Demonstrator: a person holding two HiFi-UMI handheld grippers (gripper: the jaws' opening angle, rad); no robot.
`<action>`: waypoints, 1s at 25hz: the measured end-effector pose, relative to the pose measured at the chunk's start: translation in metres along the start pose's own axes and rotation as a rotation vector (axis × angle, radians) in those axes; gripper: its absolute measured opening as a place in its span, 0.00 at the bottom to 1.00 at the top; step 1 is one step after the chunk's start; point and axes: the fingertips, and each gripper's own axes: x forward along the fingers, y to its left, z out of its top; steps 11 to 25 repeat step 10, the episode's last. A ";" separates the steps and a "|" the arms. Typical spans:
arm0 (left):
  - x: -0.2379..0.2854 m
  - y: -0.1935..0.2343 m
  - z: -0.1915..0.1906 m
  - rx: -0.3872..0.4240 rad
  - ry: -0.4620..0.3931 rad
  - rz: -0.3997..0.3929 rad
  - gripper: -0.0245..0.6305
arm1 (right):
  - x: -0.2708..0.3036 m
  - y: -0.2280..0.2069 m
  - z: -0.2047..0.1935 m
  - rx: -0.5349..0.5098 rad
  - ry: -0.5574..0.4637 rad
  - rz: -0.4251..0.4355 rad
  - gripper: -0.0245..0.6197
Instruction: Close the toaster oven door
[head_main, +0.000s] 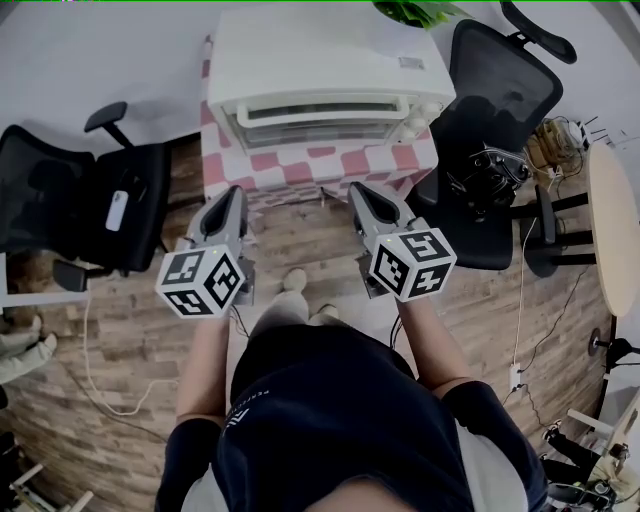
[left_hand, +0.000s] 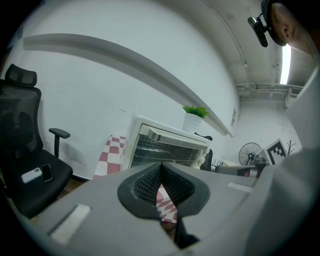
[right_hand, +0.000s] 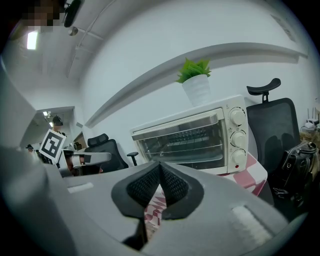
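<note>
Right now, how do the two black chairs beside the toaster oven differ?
The left chair carries a white phone on its seat; the right chair carries a dark bundle of gear. The left chair turns its back away from the table, while the right chair turns its back to the wall. Both are black office chairs with armrests.

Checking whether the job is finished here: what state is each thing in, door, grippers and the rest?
toaster oven door: closed, standing upright.
left gripper: shut, nothing between its jaws.
right gripper: shut, nothing between its jaws.
potted plant: upright on top of the toaster oven.
phone: lying flat on the office chair seat.
</note>
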 end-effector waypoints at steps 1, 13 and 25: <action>0.001 0.000 0.001 0.003 0.000 -0.002 0.05 | 0.000 0.000 0.001 -0.003 0.000 0.001 0.04; 0.005 -0.003 0.008 0.018 0.004 -0.018 0.05 | 0.002 0.003 0.011 -0.023 -0.006 0.005 0.04; 0.005 -0.003 0.008 0.018 0.004 -0.018 0.05 | 0.002 0.003 0.011 -0.023 -0.006 0.005 0.04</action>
